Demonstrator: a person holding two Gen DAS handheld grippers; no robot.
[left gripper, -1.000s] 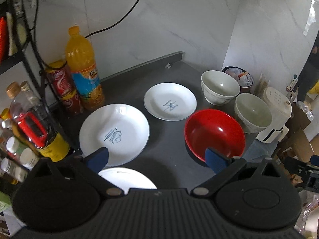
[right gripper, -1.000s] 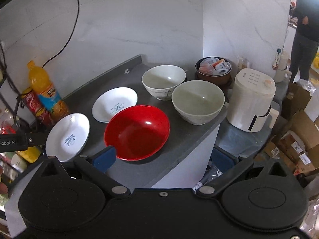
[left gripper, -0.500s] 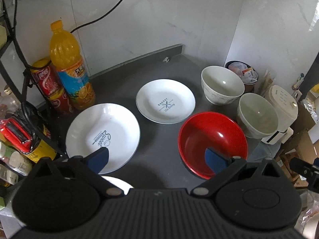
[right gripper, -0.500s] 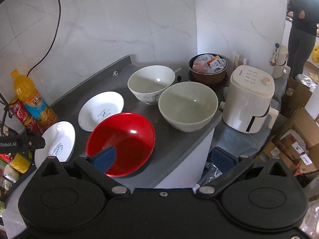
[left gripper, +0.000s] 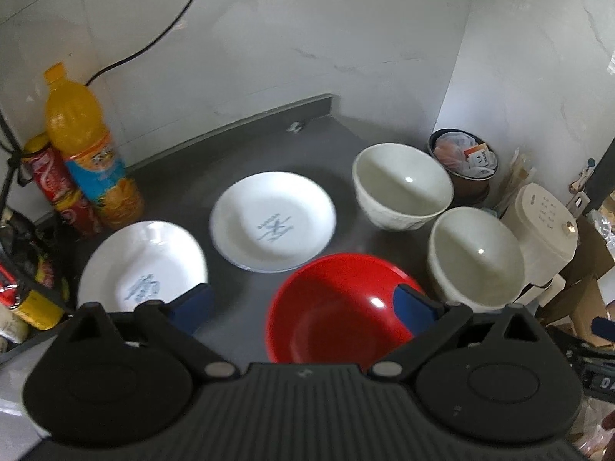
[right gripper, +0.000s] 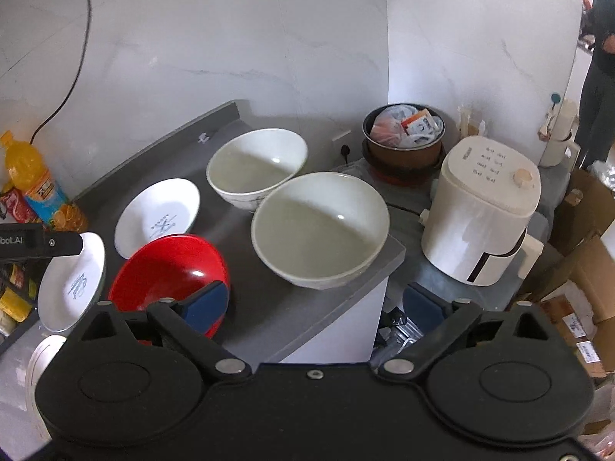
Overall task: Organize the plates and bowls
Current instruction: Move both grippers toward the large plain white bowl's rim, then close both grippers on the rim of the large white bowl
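— Are the grippers holding anything?
— No. The left gripper (left gripper: 303,305) and right gripper (right gripper: 313,305) both gape wide, empty.
— And the dishes?
— The red bowl (left gripper: 338,311) sits at the countertop's (right gripper: 276,315) front edge, two white plates (left gripper: 273,221) behind, two pale bowls (right gripper: 321,228) by the right edge.

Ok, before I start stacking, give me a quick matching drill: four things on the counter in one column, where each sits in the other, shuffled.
Things:
1. red bowl
2. orange drink bottle
3. near off-white bowl
4. brown pot

Places:
a. far left, beside the red cans
b. at the counter's corner edge, next to the white appliance
c. holding packets, behind the white appliance
d. front of counter, under the left gripper

Pairs: 1-d, 2-a, 3-b, 4-c
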